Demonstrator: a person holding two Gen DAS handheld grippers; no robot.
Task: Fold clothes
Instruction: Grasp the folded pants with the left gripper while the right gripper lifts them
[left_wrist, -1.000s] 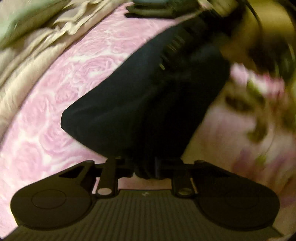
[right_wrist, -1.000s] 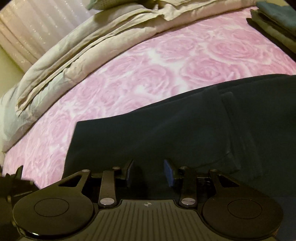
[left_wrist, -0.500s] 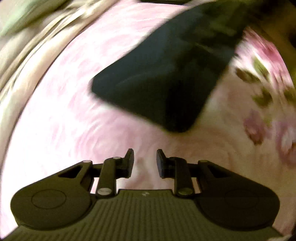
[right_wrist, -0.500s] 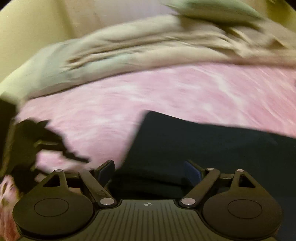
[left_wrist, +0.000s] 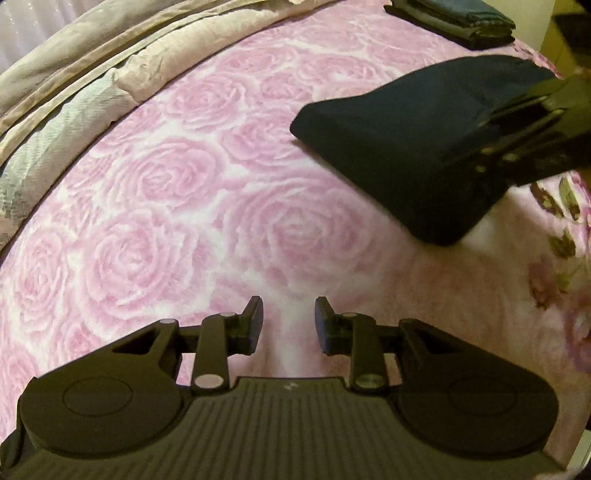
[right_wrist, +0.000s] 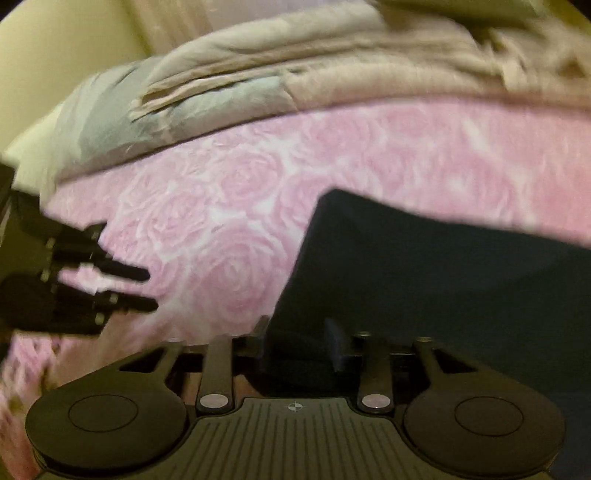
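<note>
A dark navy folded garment (left_wrist: 388, 140) lies on the pink rose bedspread (left_wrist: 184, 221). My left gripper (left_wrist: 288, 306) hovers over bare bedspread to the garment's left, its jaws opening with nothing between them. In the left wrist view my right gripper (left_wrist: 487, 144) straddles the garment's right end. In the right wrist view the right gripper (right_wrist: 295, 332) has its jaws closing, and the garment's (right_wrist: 443, 277) near folded edge fills the gap between the pads. The left gripper (right_wrist: 151, 290) shows at that view's left edge, apart from the cloth.
A crumpled beige and grey quilt (left_wrist: 92, 74) runs along the far side of the bed and also fills the top of the right wrist view (right_wrist: 295, 74). A stack of folded dark clothes (left_wrist: 461, 22) sits at the far right corner.
My left gripper let go of the dark garment, opened and drew away to its left. My right gripper spread wide, then narrowed again around the garment's edge.
</note>
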